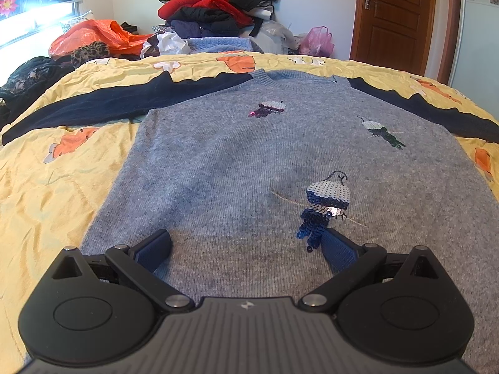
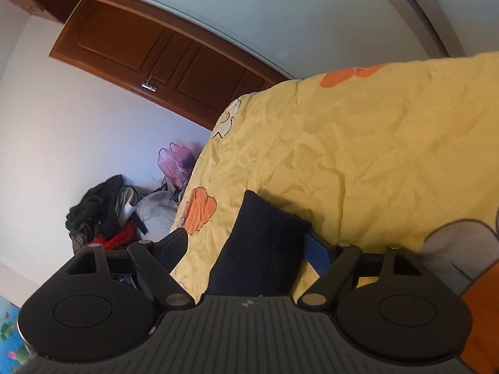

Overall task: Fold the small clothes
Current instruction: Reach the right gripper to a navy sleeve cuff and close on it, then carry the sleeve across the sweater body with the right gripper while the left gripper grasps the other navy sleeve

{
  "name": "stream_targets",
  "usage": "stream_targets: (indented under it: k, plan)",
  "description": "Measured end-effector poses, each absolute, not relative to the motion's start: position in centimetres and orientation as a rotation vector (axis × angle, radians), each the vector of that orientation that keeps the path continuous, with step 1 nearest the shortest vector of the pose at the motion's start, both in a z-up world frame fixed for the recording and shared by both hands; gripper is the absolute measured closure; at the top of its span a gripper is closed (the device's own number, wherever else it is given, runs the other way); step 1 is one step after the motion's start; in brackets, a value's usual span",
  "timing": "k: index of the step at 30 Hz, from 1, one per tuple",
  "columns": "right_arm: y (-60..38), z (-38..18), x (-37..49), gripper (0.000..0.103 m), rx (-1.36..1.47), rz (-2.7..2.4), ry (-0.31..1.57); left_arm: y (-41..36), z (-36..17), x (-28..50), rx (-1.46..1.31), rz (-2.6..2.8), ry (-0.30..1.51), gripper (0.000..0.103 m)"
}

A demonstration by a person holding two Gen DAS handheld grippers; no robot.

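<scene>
Left wrist view: sweater (image 1: 249, 155) lay flat on the bed (image 1: 46, 187), sleeves out sideways | left tool (image 1: 246, 246) gaped empty over the hem | right tool (image 2: 246, 243) spread wide around dark sleeve end (image 2: 262, 243), nearer, likely folding inward first.

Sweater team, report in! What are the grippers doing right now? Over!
Left gripper open over gray sweater, flat on yellow bedspread. Right gripper open around navy sleeve cuff. Nothing blocking.
</scene>
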State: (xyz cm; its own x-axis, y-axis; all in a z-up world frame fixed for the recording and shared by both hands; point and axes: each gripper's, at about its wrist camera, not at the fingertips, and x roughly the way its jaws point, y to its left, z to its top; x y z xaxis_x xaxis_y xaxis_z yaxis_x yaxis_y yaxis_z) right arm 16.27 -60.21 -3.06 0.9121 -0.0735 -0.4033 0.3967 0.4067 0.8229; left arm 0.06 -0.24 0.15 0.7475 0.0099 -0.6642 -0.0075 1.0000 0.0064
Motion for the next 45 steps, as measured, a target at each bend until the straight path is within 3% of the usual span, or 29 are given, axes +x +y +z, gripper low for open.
stream_targets:
  k: [11, 15, 17, 20, 22, 26, 28, 35, 40, 45]
  plan:
    - [-59.3, -2.3, 16.0, 0.019, 1.089, -0.273, 0.39, -0.3, 0.1, 0.2, 0.003, 0.009, 0.726, 0.0]
    - [-57.2, -1.4, 18.7, 0.004, 0.973, -0.184, 0.493, -0.3, 0.1, 0.2, 0.002, 0.009, 0.726, 0.0]
    - [-57.8, -1.2, 19.4, 0.009, 0.965, -0.216, 0.463, -0.3, 0.1, 0.2, 0.002, 0.009, 0.725, 0.0]
    - [-60.3, -2.0, 18.9, 0.024, 1.037, -0.339, 0.355, -0.3, 0.1, 0.2, 0.002, 0.009, 0.725, 0.0]
    - [-61.6, -3.0, 18.1, 0.053, 1.101, -0.381, 0.311, -0.3, 0.1, 0.2, 0.002, 0.009, 0.725, 0.0]
    - [-61.8, -3.6, 17.8, 0.081, 1.031, -0.407, 0.332, -0.3, 0.1, 0.2, 0.002, 0.008, 0.725, 0.0]
    - [-62.0, -4.0, 17.7, 0.085, 1.038, -0.418, 0.325, -0.3, 0.1, 0.1, 0.001, 0.009, 0.725, 0.0]
    - [-58.5, -1.2, 18.2, 0.087, 0.844, -0.38, 0.305, -0.3, 0.1, 0.2, 0.001, 0.009, 0.724, 0.0]
    - [-49.4, 2.6, 19.6, 0.087, 0.575, -0.204, 0.329, -0.3, 0.1, 0.1, 0.003, 0.009, 0.724, 0.0]
    - [-39.6, 2.1, 20.3, 0.087, 0.507, 0.029, 0.39, -0.8, 1.5, 1.8, 0.008, -0.031, 0.727, 0.0]
